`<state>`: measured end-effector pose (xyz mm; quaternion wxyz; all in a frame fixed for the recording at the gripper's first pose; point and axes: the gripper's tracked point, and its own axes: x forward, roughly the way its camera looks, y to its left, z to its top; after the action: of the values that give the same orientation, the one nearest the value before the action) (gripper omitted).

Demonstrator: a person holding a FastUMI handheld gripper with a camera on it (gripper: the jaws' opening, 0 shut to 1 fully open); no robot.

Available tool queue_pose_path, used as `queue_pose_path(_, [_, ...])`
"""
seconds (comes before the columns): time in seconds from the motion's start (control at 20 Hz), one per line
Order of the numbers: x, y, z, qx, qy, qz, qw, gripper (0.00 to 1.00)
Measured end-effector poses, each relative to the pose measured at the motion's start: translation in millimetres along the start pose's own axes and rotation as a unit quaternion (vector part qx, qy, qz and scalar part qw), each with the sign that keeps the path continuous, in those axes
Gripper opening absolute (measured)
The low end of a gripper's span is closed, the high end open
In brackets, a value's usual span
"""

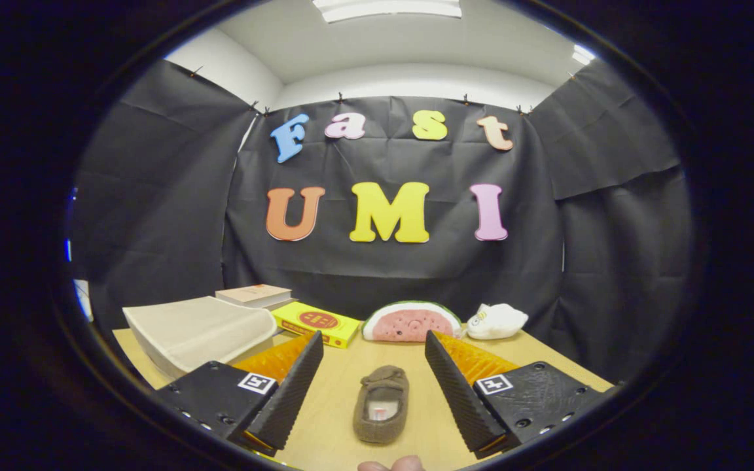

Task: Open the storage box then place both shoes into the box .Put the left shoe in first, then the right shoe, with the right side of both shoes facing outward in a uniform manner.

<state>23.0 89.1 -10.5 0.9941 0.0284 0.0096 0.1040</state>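
Table (pixel 324 405): light wood top, carries everything in the scene; bare patches show between and ahead of the fingers.
Storage box (pixel 200 333): beige fabric, the biggest item on the table, sits beyond the left finger and off to its left. Top flap lies across it, looks closed. Well apart from the shoe.
Gripper (pixel 373 373): fingers spread wide, nothing held, neither finger touching anything. Ribbed inner faces turned toward each other over the table.
Left finger (pixel 288 392): near side of the box, apart from the shoe.
Right finger (pixel 459 392): apart from the shoe, with bare table in between.
Books (pixel 254 295): a small flat stack behind the box, near the black cloth wall.
Yellow box (pixel 316 322): flat, with a red round mark on top, just beside the storage box on its right, beyond the left fingertip.
Watermelon plush (pixel 410 322): slice shape, straight ahead beyond the fingers, at the back of the table.
White plush (pixel 496 320): small, just right of the watermelon plush.
Shoe (pixel 381 404): brown slipper, lies flat on the table between the two fingers, about centred in the gap, opening facing up, toe pointing away toward the watermelon plush. Left or right shoe: cannot tell.
Fingertips of a person (pixel 391 465): just near side of the shoe's heel.
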Motion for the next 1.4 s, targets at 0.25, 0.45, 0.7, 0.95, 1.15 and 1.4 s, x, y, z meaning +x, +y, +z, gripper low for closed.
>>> queue_pose_path(0.25, [21,53,-11,0.07,0.009,0.079,0.994,0.95])
queue_pose_path(0.45, [37,96,-27,0.132,0.033,0.129,0.982,0.95])
queue_pose_path(0.7, [53,144,-55,0.204,0.095,0.182,0.957,0.96])
queue_pose_path(0.95, [62,185,-82,0.252,0.151,0.23,0.928,0.96])
queue_pose_path(1.15, [65,200,-96,0.327,0.205,0.256,0.886,0.95])
queue_pose_path(1.4, [58,216,-89,0.405,0.247,0.29,0.831,0.94])
